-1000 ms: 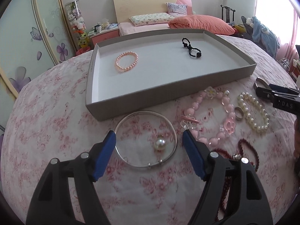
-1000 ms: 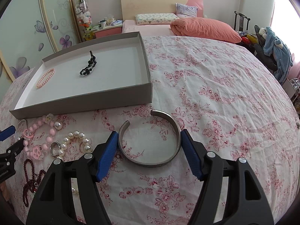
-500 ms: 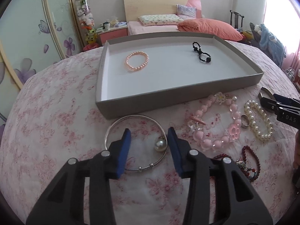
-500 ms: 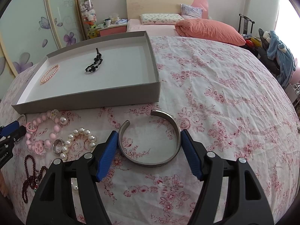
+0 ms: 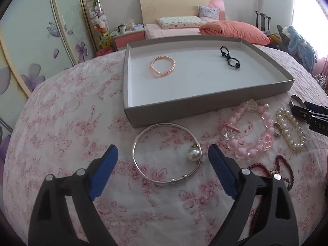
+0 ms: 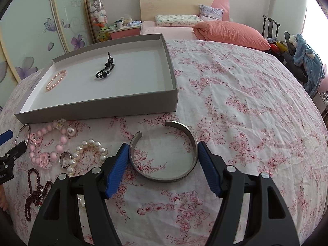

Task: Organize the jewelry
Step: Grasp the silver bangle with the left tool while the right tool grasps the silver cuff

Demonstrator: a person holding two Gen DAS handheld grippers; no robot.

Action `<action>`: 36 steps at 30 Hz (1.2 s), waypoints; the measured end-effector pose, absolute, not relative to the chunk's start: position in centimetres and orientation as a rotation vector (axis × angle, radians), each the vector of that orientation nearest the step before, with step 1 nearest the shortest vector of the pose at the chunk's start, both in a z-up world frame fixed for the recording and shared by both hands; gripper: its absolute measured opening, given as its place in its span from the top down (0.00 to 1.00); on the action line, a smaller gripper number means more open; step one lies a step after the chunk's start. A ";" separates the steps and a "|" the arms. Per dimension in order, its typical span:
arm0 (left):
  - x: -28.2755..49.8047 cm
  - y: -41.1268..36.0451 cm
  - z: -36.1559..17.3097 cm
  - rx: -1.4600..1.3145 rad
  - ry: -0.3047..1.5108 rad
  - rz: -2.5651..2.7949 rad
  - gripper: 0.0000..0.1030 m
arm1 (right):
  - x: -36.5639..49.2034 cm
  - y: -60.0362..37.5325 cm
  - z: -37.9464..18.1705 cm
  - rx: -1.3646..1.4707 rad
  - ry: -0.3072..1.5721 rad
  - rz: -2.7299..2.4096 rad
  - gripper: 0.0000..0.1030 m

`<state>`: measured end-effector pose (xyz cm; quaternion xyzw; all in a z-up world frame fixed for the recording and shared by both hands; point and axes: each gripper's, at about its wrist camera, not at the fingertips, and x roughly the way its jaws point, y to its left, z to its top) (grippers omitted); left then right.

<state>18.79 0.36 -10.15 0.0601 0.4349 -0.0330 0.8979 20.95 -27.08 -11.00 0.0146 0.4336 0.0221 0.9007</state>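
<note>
1. Because your left gripper has its jaws opening, with the thin silver bangle lying between the pads but touched by neither, closing too high could let the hoop skate flat on the bedspread or pinch the cloth instead.
2. Your right gripper has its pads pressed on both sides of the open metal cuff, which lies on the sheet just in front of the grey tray; squeezed across its gap, the cuff may flex and spring free when you lift.
3. The pearl bead may roll the bangle as it rises.
4. The left view alone shows the whole bangle; the right view shows only a sliver of it.
5. Only the right view shows the whole cuff and its grip.
</note>
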 end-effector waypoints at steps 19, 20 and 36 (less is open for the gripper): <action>19.4 0.3 -10.7 0.080 0.930 -0.097 0.19 | 21.0 -27.1 -11.0 0.030 0.898 0.047 0.33; 19.4 0.3 -10.7 0.080 0.930 -0.098 0.21 | 21.0 -27.1 -11.0 0.030 0.898 0.047 0.33; 19.0 0.3 -10.4 0.075 0.917 -0.078 0.31 | 20.9 -26.8 -11.0 0.017 0.902 0.058 0.29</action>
